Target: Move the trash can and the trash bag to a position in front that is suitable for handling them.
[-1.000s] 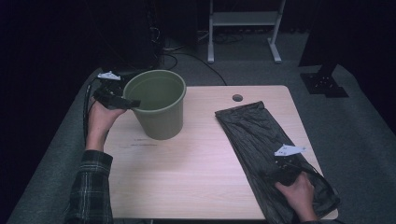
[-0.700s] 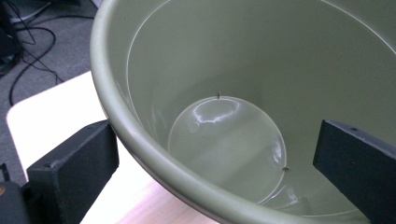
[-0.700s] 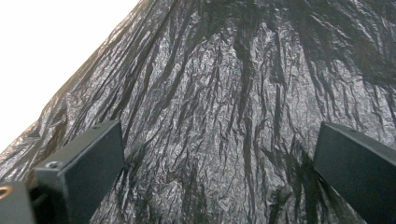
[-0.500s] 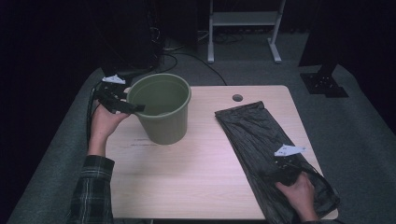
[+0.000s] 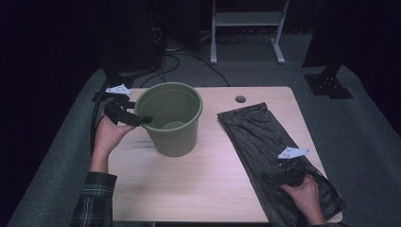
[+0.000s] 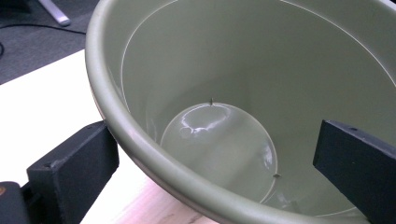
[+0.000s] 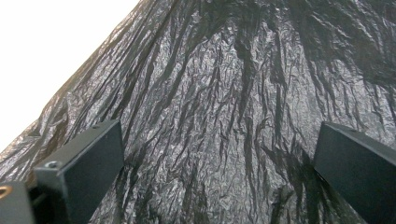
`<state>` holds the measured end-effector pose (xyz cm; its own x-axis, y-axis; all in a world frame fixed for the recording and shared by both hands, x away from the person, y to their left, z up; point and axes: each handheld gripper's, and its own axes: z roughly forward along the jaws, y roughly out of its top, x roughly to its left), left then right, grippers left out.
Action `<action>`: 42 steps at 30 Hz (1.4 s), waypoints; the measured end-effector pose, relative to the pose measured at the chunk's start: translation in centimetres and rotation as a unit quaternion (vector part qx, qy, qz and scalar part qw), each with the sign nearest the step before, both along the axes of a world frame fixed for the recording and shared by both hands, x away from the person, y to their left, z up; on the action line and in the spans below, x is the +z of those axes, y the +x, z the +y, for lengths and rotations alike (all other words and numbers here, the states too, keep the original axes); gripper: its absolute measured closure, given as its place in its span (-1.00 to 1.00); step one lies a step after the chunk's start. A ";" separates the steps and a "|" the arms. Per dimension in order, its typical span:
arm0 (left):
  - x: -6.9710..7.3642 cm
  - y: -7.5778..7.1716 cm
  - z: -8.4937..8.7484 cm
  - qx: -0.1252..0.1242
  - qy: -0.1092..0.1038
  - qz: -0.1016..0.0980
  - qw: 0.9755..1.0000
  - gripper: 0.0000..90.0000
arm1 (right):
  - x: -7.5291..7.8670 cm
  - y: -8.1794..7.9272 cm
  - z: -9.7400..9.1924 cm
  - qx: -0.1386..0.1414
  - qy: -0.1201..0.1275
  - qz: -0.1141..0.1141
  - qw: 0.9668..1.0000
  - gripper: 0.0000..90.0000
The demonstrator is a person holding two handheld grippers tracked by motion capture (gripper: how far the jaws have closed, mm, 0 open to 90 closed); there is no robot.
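Straddling the green bucket (image 5: pixel 174 118) rim, the left tongs (image 5: pixel 142 118) gape wide (right tongs (image 5: pixel 289 172) likewise, over the black bag (image 5: pixel 265 137)).

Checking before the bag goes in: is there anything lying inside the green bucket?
No: the left gripper view looks into the green bucket and shows only its bare, shiny bottom.

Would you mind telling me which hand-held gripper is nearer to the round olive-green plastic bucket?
Left. The left hand-held gripper straddles the round olive-green plastic bucket rim, jaws open. The right hand-held gripper is across the table, over the crinkled black plastic bag.
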<state>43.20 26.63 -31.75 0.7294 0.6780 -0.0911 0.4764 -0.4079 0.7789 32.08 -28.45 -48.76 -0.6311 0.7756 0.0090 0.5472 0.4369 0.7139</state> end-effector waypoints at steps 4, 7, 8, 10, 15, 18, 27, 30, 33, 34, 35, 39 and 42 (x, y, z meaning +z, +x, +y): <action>-0.1 -0.9 -0.6 -0.010 -0.004 -0.001 1.000 -1.00 | 0.0 0.0 0.0 0.000 0.000 0.000 1.000 -0.99; -0.2 -1.7 -1.4 -0.025 -0.006 -0.001 1.000 -1.00 | 0.0 0.0 0.0 0.000 0.000 0.000 1.000 -0.99; -0.2 -1.7 -1.4 -0.025 -0.006 -0.001 1.000 -1.00 | 0.0 0.0 0.0 -0.001 0.000 0.000 1.000 -0.99; -0.3 -2.1 -1.8 -0.030 -0.011 -0.004 0.999 -1.00 | 0.0 0.0 0.0 -0.001 0.000 0.000 1.000 -0.99; -0.4 -3.1 -3.0 -0.049 -0.016 -0.008 0.999 -1.00 | 0.0 0.0 0.0 0.000 0.000 0.000 1.000 -0.99; -0.5 -3.5 -3.8 -0.055 -0.009 -0.003 0.998 -1.00 | 0.0 0.0 0.0 -0.001 0.000 0.000 1.000 -0.99; -0.6 -4.9 -6.3 -0.095 -0.007 0.000 0.995 -1.00 | 0.0 0.0 0.0 0.000 0.000 0.000 1.000 -0.99; -0.6 -5.4 -7.0 -0.106 -0.007 0.001 0.994 -1.00 | 0.0 0.0 0.0 -0.001 0.000 0.000 1.000 -0.99; -0.6 -6.0 -7.8 -0.116 -0.006 0.002 0.993 -1.00 | 0.0 0.0 0.0 -0.001 0.000 0.000 1.000 -0.99; -0.5 -6.1 -8.0 -0.120 -0.004 0.003 0.993 -1.00 | 0.0 0.0 0.0 0.000 0.000 0.000 1.000 -0.99; -0.5 -6.3 -8.1 -0.122 -0.004 0.002 0.992 -1.00 | 0.0 0.0 0.0 -0.001 0.000 0.000 1.000 -0.99; -0.6 -6.7 -8.6 -0.128 -0.007 0.003 0.992 -1.00 | 0.0 0.0 0.0 -0.001 0.000 0.000 1.000 -0.99; -0.7 -7.0 -8.8 -0.131 -0.011 0.008 0.991 -1.00 | 0.0 0.0 0.0 -0.001 0.000 0.000 1.000 -0.99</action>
<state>36.17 17.81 -32.43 0.8785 0.4633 -0.1163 0.3683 -0.5020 0.7825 32.08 -28.45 -48.77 -0.6300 0.7765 0.0098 0.5480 0.4356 0.7142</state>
